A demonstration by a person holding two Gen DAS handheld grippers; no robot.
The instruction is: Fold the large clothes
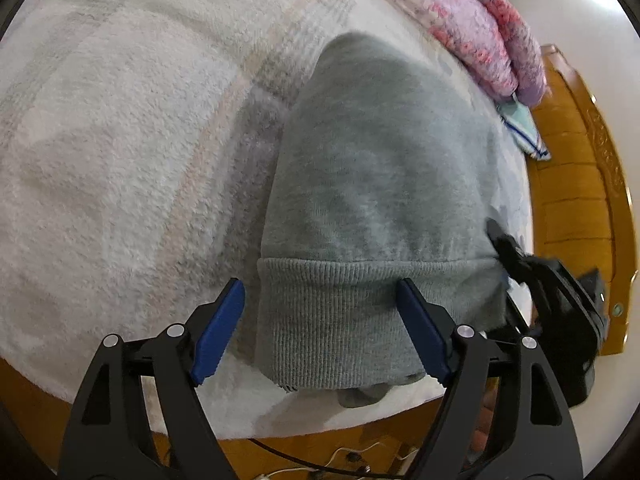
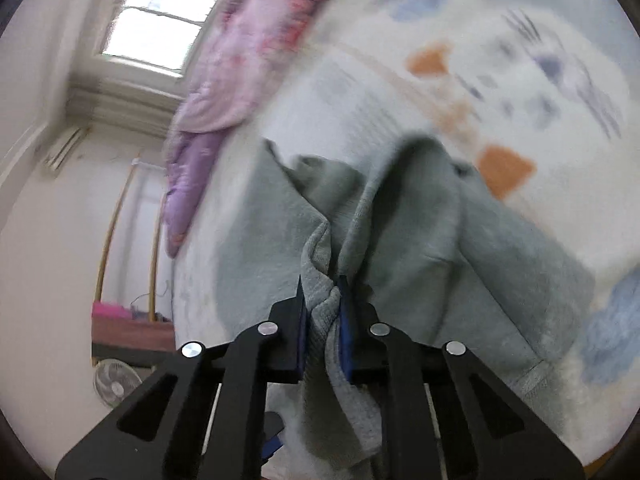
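Grey sweatshirt spread on a bed, over a pale fleecy blanket with faint checks. Ribbed hem nearest the left wrist camera, close to the bed's near edge, with a fold of grey cloth peeking out beneath it. Seen from the right wrist view, the same grey sweatshirt bunched and creased, rising in folds toward the camera, over a blanket with orange and blue-grey patches.

Left gripper standing wide open above the ribbed hem, blue pads apart: one off the hem's left edge over the blanket, the other over the hem's middle. No cloth pinched between them.

Right gripper nearly closed, clamped on a twisted ridge of ribbed grey cloth, which hangs down past the jaws. In the left wrist view, right gripper blurred at the hem's right corner.

Further out: a pink and lilac quilt heaped along the far side of the bed, a light blue-striped cloth just beside it, wooden bed frame at the right. In the right wrist view, a window, white walls, a small fan on the floor.
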